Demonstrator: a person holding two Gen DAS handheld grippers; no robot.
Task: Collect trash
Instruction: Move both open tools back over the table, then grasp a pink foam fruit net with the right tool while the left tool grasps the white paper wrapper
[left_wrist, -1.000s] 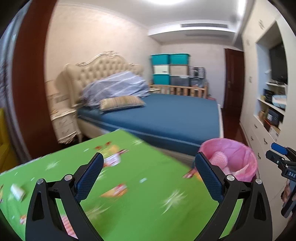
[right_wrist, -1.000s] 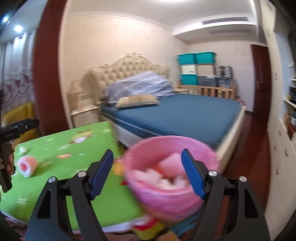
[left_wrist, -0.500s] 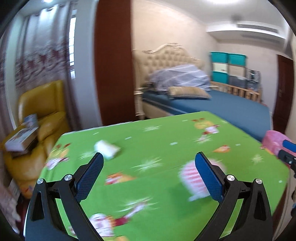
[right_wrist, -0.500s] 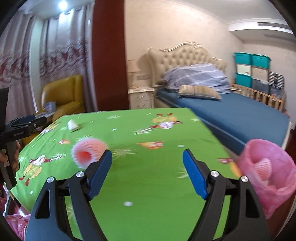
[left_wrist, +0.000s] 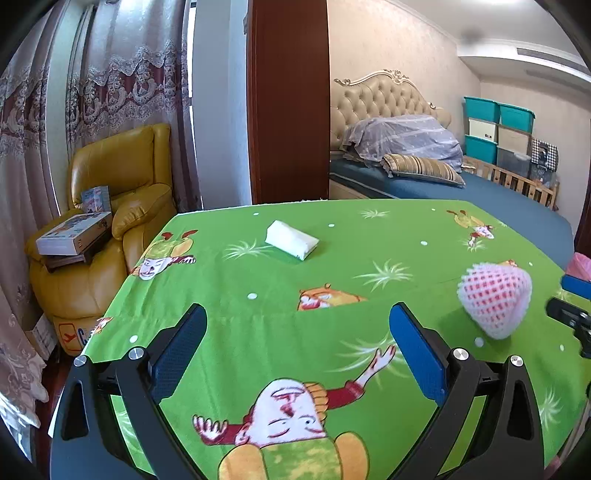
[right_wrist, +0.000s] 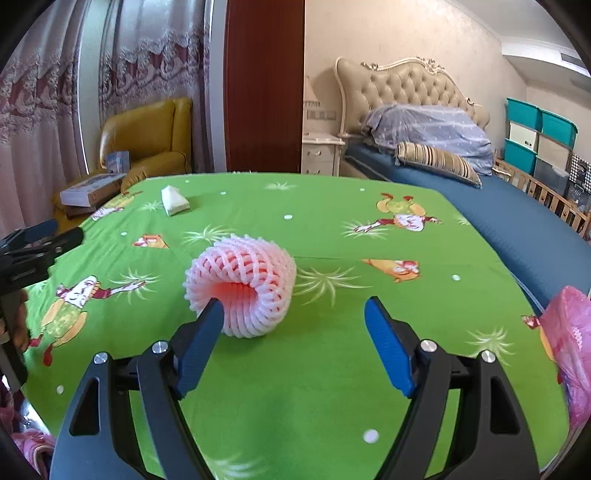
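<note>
Both grippers are swinging left from the pink bin (right_wrist: 570, 354) w/ fingers open & empty, right gripper (right_wrist: 294, 321) now nearing foam net (right_wrist: 240, 286), tissue (left_wrist: 291, 240) waiting far-left on desk (right_wrist: 332, 369).

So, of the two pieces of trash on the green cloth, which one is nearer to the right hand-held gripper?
The pink foam fruit net, lying just ahead of the open right hand-held gripper. The white folded tissue sits far back near the cloth's edge.

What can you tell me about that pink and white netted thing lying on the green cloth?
The foam fruit net is a soft-looking white mesh sleeve with a pink inside, curled into a squat cup. It lies on its side on the green cartoon-print tablecloth, its open mouth facing the right wrist camera. It looks empty. The right gripper is open; its left finger overlaps the net's lower edge in the picture, but contact cannot be judged.
</note>
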